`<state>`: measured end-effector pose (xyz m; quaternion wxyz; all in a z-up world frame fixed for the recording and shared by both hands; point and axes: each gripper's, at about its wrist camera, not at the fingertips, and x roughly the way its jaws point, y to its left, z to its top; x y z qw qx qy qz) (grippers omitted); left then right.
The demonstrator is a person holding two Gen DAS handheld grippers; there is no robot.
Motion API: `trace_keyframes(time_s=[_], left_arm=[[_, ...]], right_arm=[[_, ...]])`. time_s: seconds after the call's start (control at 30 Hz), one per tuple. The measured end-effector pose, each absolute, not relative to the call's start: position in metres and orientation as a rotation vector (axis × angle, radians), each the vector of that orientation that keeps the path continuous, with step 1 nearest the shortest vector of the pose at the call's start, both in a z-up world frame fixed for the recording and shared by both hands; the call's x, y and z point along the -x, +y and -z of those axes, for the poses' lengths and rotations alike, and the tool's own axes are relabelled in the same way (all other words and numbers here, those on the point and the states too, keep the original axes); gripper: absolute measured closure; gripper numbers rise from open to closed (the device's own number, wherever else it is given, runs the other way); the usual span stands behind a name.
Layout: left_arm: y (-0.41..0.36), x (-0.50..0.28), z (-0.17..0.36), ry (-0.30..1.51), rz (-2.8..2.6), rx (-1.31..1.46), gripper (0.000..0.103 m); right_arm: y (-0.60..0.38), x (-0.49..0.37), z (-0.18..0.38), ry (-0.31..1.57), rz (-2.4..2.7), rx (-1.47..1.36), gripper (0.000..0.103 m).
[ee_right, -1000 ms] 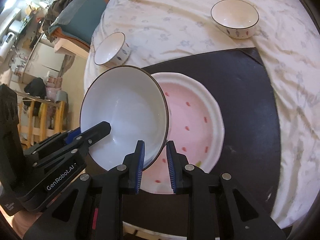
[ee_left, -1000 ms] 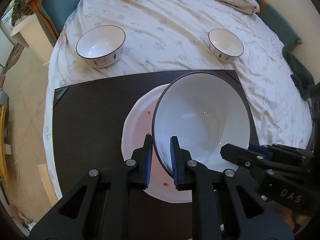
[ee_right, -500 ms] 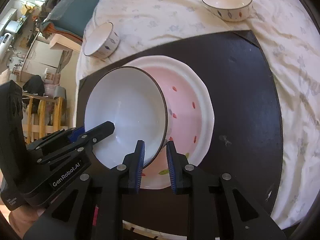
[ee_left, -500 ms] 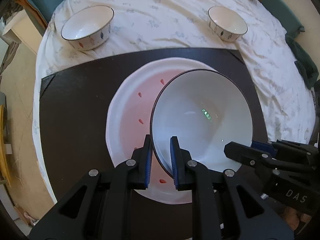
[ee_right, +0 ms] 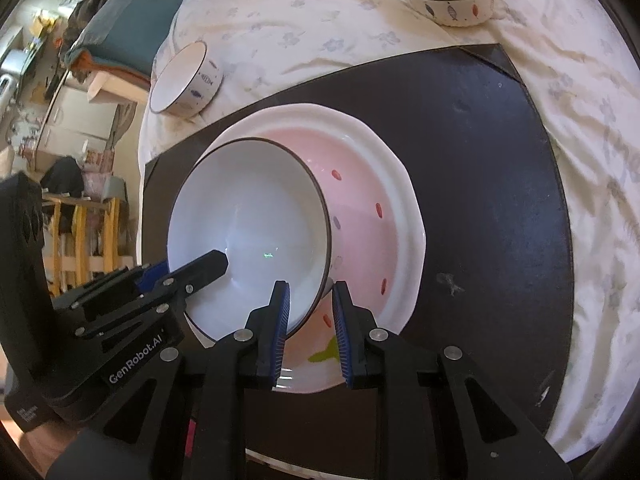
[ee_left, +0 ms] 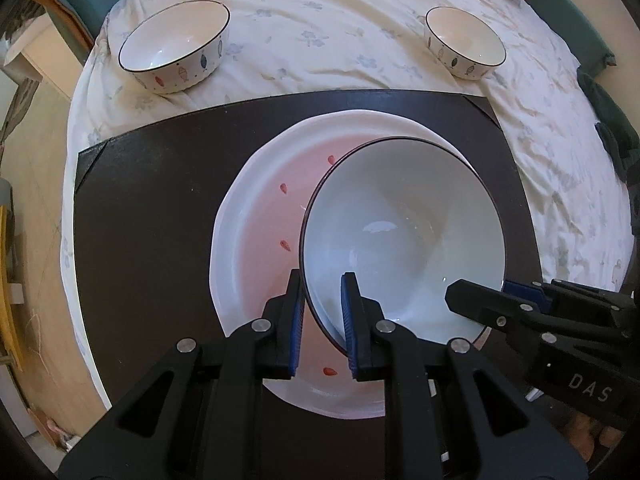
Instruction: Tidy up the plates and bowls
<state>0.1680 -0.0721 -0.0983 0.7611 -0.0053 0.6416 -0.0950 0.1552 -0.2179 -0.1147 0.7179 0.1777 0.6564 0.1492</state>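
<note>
Large white bowl (ee_left: pixel 404 240) with a dark rim, tilted over the pink plate (ee_left: pixel 260 232), centre of the left wrist view, right of centre over the plate. Whether the bowl's base touches the plate: cannot tell. Pink plate with a white rim and small red marks, lying flat on a dark board (ee_left: pixel 152 216), board on a bed with a pale flowered sheet (ee_left: pixel 320 20).

Left hand-held gripper (ee_left: pixel 322 320) clamped on the bowl's near rim, blue pads on either side of the wall, lower centre of its own view. Right hand-held gripper (ee_right: pixel 310 320) likewise clamped on the bowl's rim, one pad inside the bowl, the other outside above the plate, lower centre of its own view. Each gripper also visible in the other's camera: right one at the lower right of the left wrist view, left one at the lower left of the right wrist view.

Two small bowls with fish patterns on the sheet beyond the board: one (ee_left: pixel 176 46) at the upper left of the left wrist view, the other (ee_left: pixel 466 42) at the upper right. Both upright, well apart from each other and off the board.
</note>
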Motion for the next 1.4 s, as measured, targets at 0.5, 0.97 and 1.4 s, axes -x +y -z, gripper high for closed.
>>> trace_keyframes(time_s=[0.5, 0.97, 1.4], left_arm=[[-0.072, -0.167, 0.094, 1.365, 0.207, -0.025, 0.087], [-0.056, -0.167, 0.077, 1.268, 0.145, 0.000, 0.066], [-0.047, -0.166, 0.052, 1.139, 0.099, 0.055, 0.033]], right_arm=[[-0.212, -0.163, 0.121, 1.461, -0.344, -0.357, 0.073], [-0.214, -0.162, 0.108, 1.404, -0.318, -0.340, 0.056], [-0.228, -0.157, 0.090, 1.326, -0.287, -0.355, 0.041]])
